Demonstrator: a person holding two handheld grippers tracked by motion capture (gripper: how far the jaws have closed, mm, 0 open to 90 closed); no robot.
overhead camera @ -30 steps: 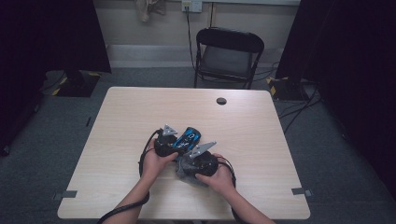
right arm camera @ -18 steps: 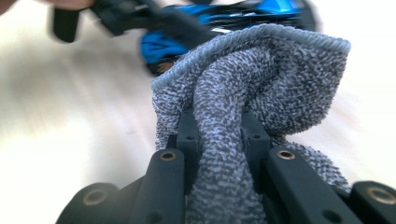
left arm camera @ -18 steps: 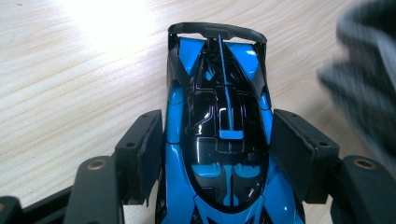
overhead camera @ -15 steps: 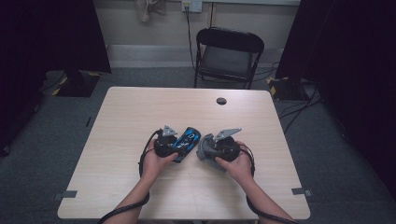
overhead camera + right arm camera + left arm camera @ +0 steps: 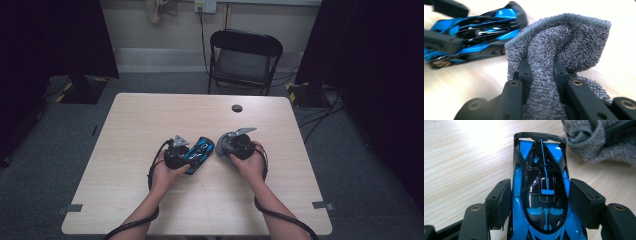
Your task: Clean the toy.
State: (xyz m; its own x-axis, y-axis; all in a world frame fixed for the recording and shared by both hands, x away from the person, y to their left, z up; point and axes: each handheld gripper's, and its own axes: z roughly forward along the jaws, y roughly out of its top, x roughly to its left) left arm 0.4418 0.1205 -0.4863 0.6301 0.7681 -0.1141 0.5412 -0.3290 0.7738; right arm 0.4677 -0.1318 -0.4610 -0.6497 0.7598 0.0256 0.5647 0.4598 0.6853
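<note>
The left tool (image 5: 186, 155) sits near the middle of the pale wooden table (image 5: 140, 125), held low in the person's left hand (image 5: 165, 172), and it holds a blue and black toy car (image 5: 199, 153) by its flanks. In the left gripper view the two black pads (image 5: 500, 201) press against either side of the toy car (image 5: 541, 187), whose glossy canopy and rear wing point away from the camera, and the car's underside rests on the table (image 5: 461, 162). The right tool (image 5: 223, 145) stands just to the right of the car, gripped in the right hand (image 5: 250, 160), with its grey three-cornered plate on top. Its jaws are clamped tight on a grey terry cloth (image 5: 559, 50), which bunches up between the pads and folds over them in a loose hump. In the right gripper view the cloth lies close beside one end of the toy car (image 5: 479, 30), though whether the two touch cannot be told; in the left gripper view the cloth (image 5: 599, 142) shows at the far right, just off the car's wing. A small dark round disc (image 5: 237, 108) lies on the far part of the table, well apart from both tools. Beyond the far edge stands a black folding chair (image 5: 245, 60) on grey carpet.
</note>
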